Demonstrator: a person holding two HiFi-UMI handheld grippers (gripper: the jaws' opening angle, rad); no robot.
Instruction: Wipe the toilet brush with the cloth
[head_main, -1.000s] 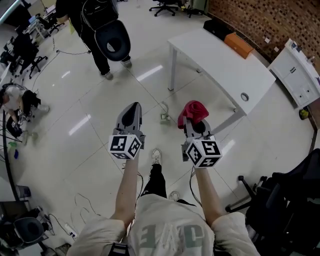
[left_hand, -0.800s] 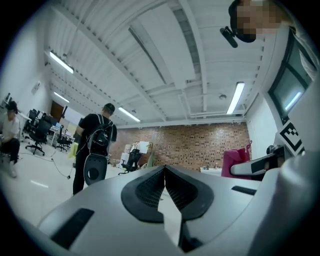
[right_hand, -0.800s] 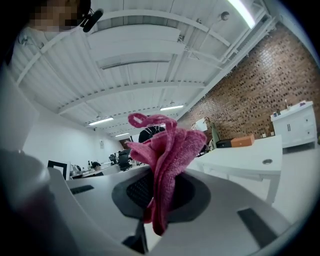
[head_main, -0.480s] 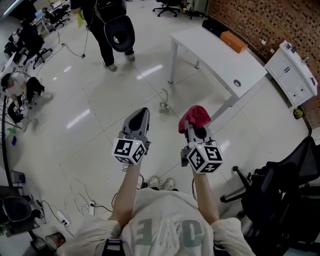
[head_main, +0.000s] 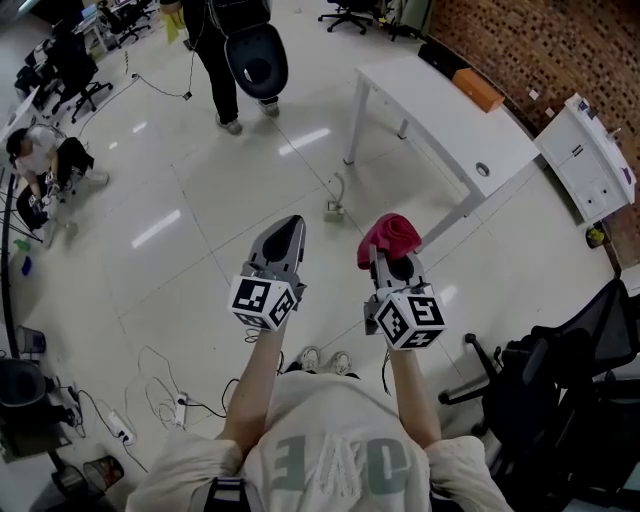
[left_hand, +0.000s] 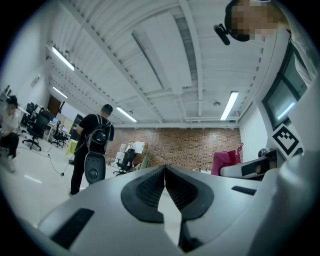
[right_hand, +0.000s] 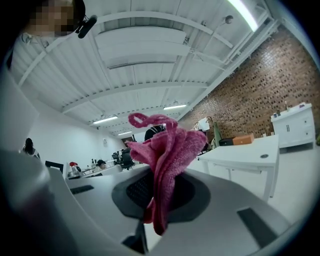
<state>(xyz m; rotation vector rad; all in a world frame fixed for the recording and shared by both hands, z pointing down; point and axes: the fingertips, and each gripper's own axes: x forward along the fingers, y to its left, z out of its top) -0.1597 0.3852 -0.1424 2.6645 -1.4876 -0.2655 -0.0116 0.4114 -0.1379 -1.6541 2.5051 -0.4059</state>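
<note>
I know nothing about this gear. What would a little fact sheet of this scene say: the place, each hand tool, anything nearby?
Place: open office, shiny tiled floor, brick wall
Left gripper: jaws shut, nothing between them
Right gripper: shut on a pink cloth
Toilet brush: not in view
Nearby: white table ahead to the right, orange box on it; a person farther off
</note>
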